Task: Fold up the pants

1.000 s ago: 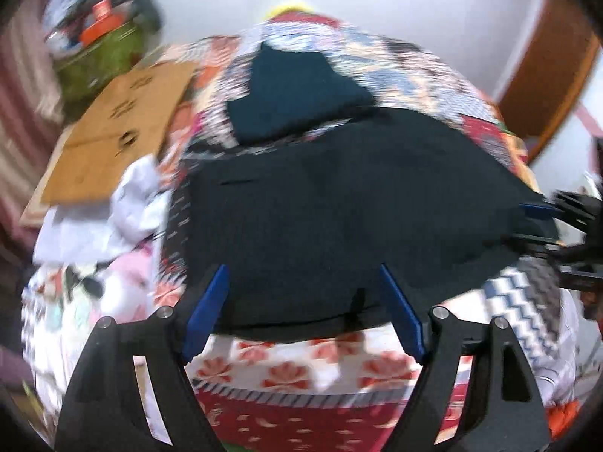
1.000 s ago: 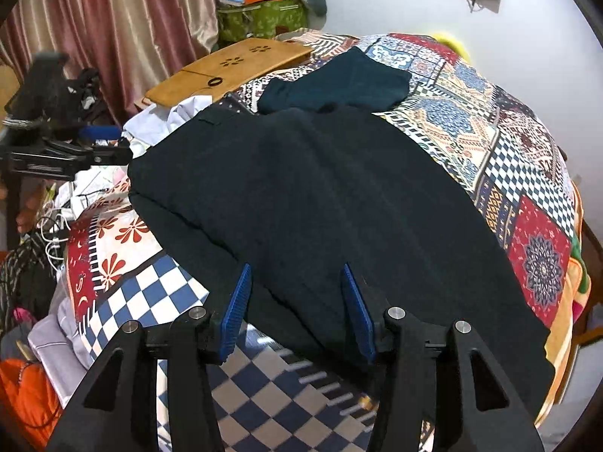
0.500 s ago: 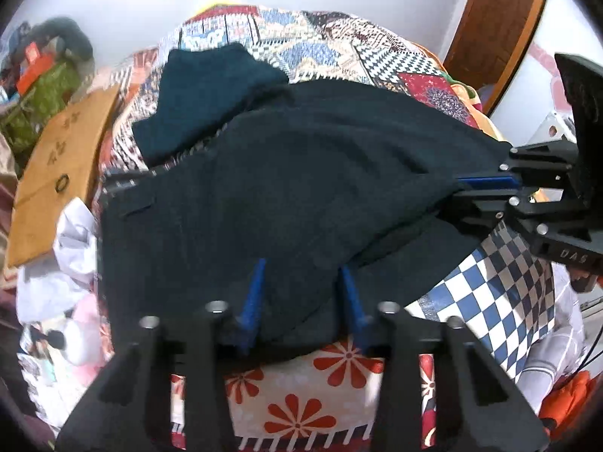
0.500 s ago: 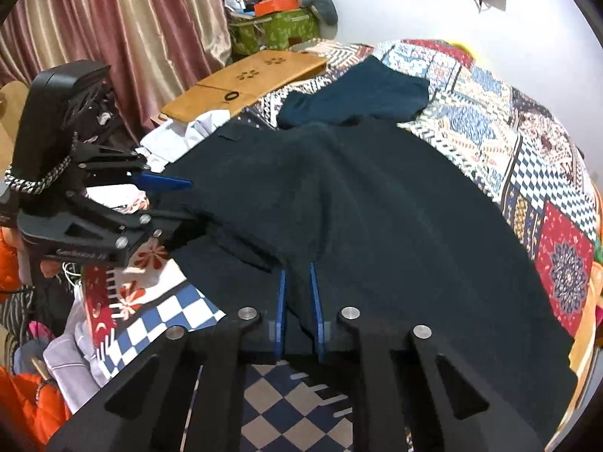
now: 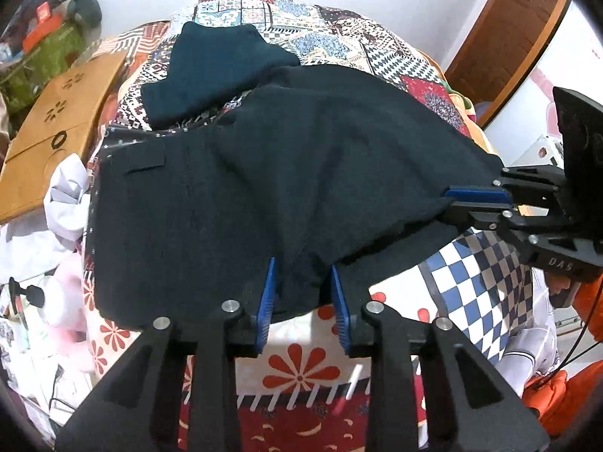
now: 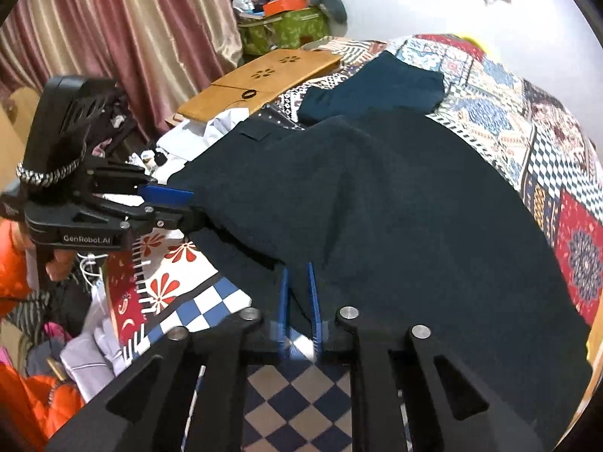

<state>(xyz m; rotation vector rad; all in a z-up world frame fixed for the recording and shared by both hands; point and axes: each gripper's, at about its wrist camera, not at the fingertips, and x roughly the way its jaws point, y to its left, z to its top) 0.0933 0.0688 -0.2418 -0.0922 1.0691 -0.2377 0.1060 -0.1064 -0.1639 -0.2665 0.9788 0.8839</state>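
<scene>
Dark navy pants [image 5: 286, 173] lie spread across the patterned bed, waistband and back pocket at the left. My left gripper [image 5: 303, 275] is shut on the near edge of the pants, with cloth bunched between its blue pads. My right gripper [image 6: 297, 278] is shut on the pants edge further along the leg. The pants [image 6: 395, 203] rise in a fold between the two grips. The right gripper also shows in the left wrist view [image 5: 475, 199], and the left gripper shows in the right wrist view [image 6: 169, 199].
A folded teal garment [image 5: 218, 71] lies beyond the pants. A wooden lap desk [image 5: 56, 124] and white clothes [image 5: 64, 196] sit at the bed's left side. A patchwork quilt [image 6: 508, 113] covers the bed. A curtain [image 6: 132, 37] and a cluttered green bag [image 6: 282, 26] stand behind.
Both grippers closed on the near edge of the pants and lifted it, raising a fold. The left gripper's jaws narrowed from wide open to clamped on cloth.
</scene>
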